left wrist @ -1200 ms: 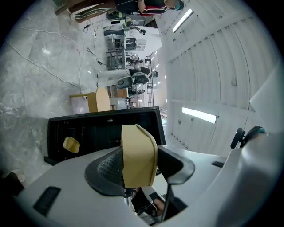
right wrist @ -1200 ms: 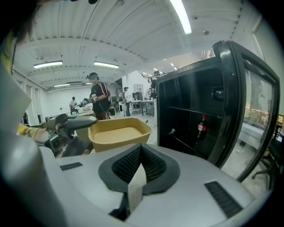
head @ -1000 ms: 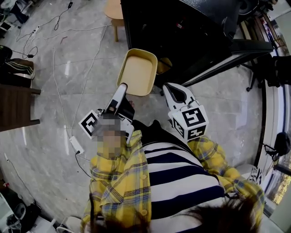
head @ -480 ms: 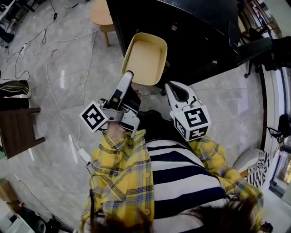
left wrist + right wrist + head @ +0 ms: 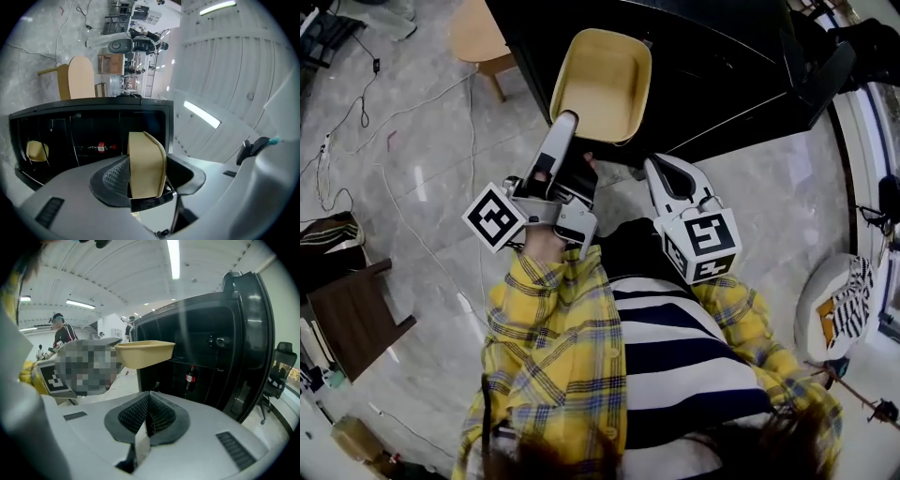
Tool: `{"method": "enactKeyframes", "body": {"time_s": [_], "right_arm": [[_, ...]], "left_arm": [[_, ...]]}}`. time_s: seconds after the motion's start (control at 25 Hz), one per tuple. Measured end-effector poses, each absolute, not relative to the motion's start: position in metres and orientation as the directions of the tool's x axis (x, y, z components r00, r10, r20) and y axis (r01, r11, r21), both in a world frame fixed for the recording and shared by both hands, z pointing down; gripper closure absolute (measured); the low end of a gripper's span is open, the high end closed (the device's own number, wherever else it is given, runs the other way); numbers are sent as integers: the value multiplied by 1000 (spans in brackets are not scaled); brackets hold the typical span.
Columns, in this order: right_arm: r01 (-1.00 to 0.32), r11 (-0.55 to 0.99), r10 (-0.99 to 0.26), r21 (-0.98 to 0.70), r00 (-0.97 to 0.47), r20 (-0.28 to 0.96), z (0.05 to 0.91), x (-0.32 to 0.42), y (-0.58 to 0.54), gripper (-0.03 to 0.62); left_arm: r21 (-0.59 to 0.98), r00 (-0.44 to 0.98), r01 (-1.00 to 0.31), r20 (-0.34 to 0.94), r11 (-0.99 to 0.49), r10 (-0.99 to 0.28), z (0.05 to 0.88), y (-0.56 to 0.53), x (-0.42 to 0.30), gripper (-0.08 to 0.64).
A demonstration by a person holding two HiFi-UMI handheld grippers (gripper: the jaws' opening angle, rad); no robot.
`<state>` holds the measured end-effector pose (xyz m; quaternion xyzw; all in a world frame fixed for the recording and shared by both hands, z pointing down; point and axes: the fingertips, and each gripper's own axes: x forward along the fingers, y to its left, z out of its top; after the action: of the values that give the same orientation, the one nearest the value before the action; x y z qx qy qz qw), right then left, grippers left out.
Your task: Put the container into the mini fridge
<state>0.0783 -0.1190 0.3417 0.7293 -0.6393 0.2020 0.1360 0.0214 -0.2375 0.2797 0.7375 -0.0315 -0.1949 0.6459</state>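
Observation:
An empty yellow container (image 5: pixel 602 84) hangs level in front of the black mini fridge (image 5: pixel 722 56), whose door (image 5: pixel 255 333) stands open. My left gripper (image 5: pixel 567 120) is shut on the container's near rim. In the left gripper view the container (image 5: pixel 145 164) stands edge-on between the pads, with the dark fridge interior (image 5: pixel 75 136) and a red-labelled bottle (image 5: pixel 101 148) behind it. My right gripper (image 5: pixel 661 169) is beside the left one, lower and to the right, shut and empty. The right gripper view shows the container (image 5: pixel 144 353), the bottle (image 5: pixel 190 376) and the closed pads (image 5: pixel 147 416).
A wooden stool (image 5: pixel 473 33) stands left of the fridge. A brown chair (image 5: pixel 352 314) and cables (image 5: pixel 403 197) lie on the marble floor at left. An office chair (image 5: pixel 281 366) stands beyond the fridge door. People (image 5: pixel 61 333) stand in the background.
My left gripper has carried the container forward, up to the fridge opening. The right gripper has followed a little and stayed shut.

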Motion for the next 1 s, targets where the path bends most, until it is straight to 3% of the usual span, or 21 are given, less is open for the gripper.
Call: {"method": "enactKeyframes", "body": {"time_s": [0.48, 1.0], "right_arm": [[-955, -290, -847, -60, 227, 481, 350, 72, -136, 566], [-939, -333, -839, -83, 256, 480, 356, 71, -143, 566]], "left_arm": [[963, 949, 218, -246, -157, -195, 284, -274, 58, 324], [970, 943, 217, -238, -113, -231, 290, -293, 78, 324]]}}
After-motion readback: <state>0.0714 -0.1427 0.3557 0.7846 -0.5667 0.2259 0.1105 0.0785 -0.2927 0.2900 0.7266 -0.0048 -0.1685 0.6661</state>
